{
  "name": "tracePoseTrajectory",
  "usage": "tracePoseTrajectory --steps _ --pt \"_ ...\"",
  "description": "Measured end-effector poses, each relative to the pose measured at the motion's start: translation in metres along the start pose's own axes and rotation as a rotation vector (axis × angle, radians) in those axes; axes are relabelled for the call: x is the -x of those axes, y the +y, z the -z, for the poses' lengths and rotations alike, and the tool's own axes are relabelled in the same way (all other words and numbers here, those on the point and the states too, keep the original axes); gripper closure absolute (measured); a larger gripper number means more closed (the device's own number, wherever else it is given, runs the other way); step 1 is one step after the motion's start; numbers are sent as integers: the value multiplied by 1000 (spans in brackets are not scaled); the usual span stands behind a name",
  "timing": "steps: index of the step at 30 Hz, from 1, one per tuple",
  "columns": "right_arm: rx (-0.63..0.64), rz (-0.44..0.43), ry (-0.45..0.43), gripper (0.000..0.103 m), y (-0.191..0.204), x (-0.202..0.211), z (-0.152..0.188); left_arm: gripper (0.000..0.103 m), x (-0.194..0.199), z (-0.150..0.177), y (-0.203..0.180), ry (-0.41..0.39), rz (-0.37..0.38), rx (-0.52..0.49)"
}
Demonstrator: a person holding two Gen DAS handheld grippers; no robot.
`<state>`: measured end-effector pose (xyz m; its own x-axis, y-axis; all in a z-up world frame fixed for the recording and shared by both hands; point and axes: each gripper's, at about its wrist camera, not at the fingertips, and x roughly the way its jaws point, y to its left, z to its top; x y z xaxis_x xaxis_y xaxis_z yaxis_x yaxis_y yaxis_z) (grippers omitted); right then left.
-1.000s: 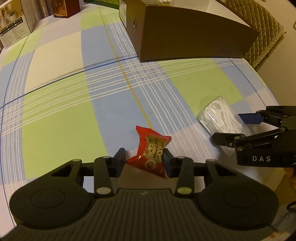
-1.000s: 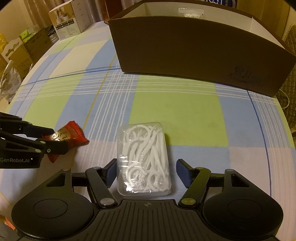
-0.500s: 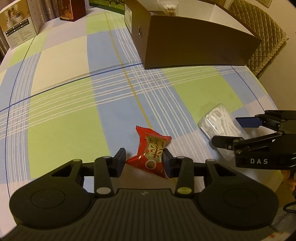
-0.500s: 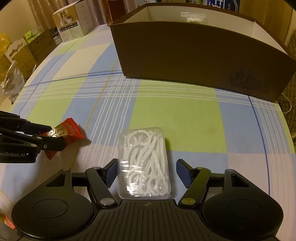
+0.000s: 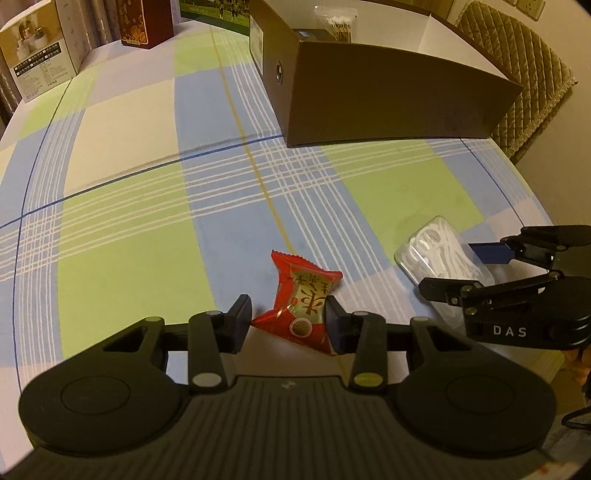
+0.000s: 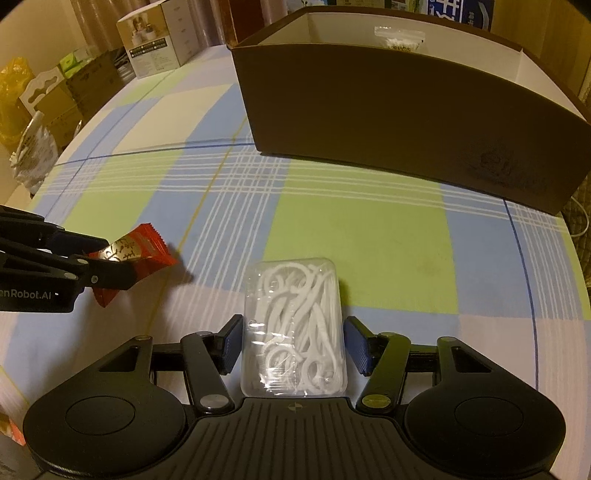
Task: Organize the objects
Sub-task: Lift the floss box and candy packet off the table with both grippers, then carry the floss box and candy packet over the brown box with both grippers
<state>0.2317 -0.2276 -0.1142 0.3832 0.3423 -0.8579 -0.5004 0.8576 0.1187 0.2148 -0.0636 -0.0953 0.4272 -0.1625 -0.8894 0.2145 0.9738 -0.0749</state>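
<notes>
We have 2 things in hand and 1 destination. The left gripper (image 5: pixel 289 325) is closed onto the small red foil snack packet with a gold label (image 5: pixel 303 301), its pads pinching the packet's near half; seen from the right wrist view the packet (image 6: pixel 133 254) is lifted clear of the cloth, casting a shadow below it. The right gripper (image 6: pixel 293 345) straddles the clear rectangular plastic box of white floss picks (image 6: pixel 295 328), jaws drawn in to the box's 2 long sides; we cannot tell whether the pads press it yet or stand just off it, nor whether the box has left the table. Both sit at the near edge of the green, blue and white checked tablecloth (image 5: pixel 122 206), the packet to the left, the box to the right. The open brown cardboard box (image 6: pixel 406 122) stands at the far side, with a bag of cotton swabs (image 5: pixel 338 24) already inside.

We judge the packet light, soft and crinkly: the foil is slippery, so a hold across its filled middle is safer than one on its flat crimped ends. The floss box looks light and thin-walled; too hard a squeeze would bow its sides, and its smooth plastic could slide, so we would hold across the width near its middle.
</notes>
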Motion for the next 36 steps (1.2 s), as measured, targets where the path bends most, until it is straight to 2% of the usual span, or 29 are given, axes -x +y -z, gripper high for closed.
tracePoseTrajectory --steps 11,20,26,36 --pt "-16 -9 -32 48 -7 11 -7 66 6 -12 -7 -30 3 -6" --pt "-39 -34 -82 48 -19 27 -21 66 15 -36 -20 -79 20 -26" --pt "-86 -65 -156 48 -40 50 -45 66 28 -66 -34 -147 42 -48" --pt "-126 -54 -289 48 -82 83 -98 66 31 -138 -64 -251 49 -100"
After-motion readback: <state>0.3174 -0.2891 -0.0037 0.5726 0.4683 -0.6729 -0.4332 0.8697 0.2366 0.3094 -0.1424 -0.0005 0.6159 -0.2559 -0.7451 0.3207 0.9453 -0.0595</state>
